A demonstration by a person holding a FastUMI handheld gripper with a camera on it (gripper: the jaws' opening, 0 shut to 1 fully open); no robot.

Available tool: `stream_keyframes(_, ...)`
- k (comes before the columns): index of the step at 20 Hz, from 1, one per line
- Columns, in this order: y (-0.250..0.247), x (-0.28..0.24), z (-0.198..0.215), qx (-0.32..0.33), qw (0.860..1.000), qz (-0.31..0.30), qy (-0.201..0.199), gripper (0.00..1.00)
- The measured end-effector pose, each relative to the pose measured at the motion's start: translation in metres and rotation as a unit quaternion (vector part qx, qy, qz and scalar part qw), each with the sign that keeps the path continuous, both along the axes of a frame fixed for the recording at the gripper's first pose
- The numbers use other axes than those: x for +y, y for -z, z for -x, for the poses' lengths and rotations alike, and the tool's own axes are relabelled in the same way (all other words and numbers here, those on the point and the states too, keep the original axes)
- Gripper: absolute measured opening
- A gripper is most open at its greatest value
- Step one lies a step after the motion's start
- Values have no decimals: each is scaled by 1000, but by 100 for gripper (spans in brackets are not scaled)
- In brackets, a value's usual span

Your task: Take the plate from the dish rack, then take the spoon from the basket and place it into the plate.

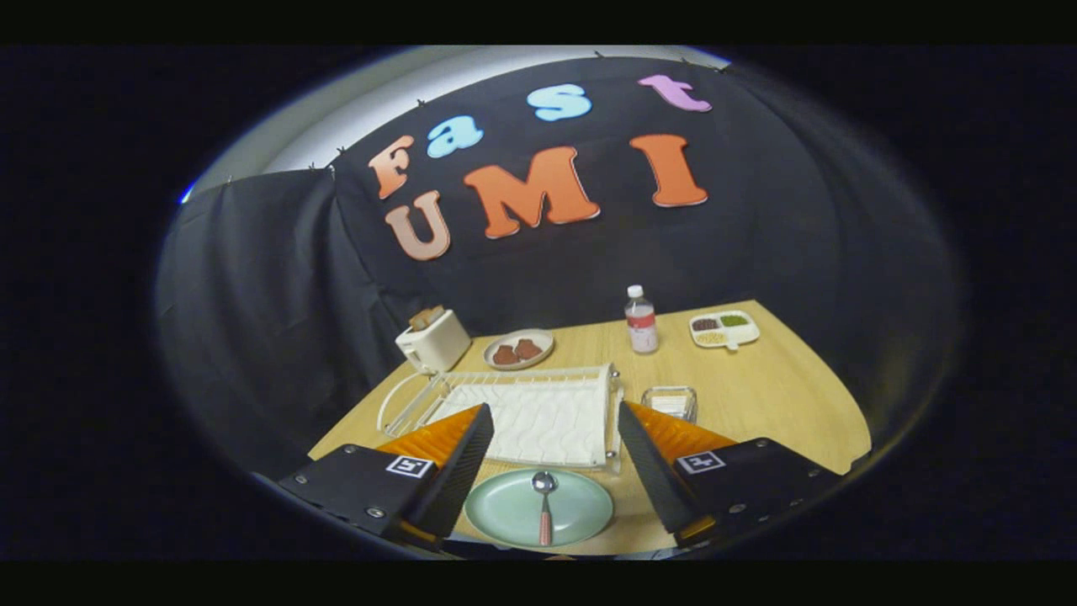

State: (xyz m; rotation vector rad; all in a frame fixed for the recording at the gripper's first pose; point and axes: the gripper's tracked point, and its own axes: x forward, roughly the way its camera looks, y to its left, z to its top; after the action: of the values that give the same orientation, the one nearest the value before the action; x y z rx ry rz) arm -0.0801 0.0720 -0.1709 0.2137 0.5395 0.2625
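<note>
A pale green plate [580, 509] lies flat on the wooden table, low between my two fingers. On it rests a spoon [544, 505] with a metal bowl and a pink handle, its bowl pointing away from me. My gripper [551, 421] hangs above the plate, wide open, with nothing held; its orange-and-black fingers [454, 454] stand on either side of the plate. Just beyond the plate stands the white wire dish rack [522, 412] on its white tray. To the right of the rack sits a small clear basket [670, 401].
At the back left of the table stands a white toaster [433, 339] with toast in it. Beside it is a plate of brown food [519, 348]. Farther right are a water bottle [641, 320] and a white divided dish [724, 329]. Black cloth walls close in the table.
</note>
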Motion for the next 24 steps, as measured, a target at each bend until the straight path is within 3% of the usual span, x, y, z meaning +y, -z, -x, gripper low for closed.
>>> stream_keyframes(4,-50,-11,-24,-65,998,4,23,93)
stream_keyframes(11,-125,-53,-53,-153,984,69,61,99)
stream_keyframes(14,-133,-70,-61,-165,978,93,84,98)
stream_keyframes(24,-153,-96,-65,-182,971,80,133,98)
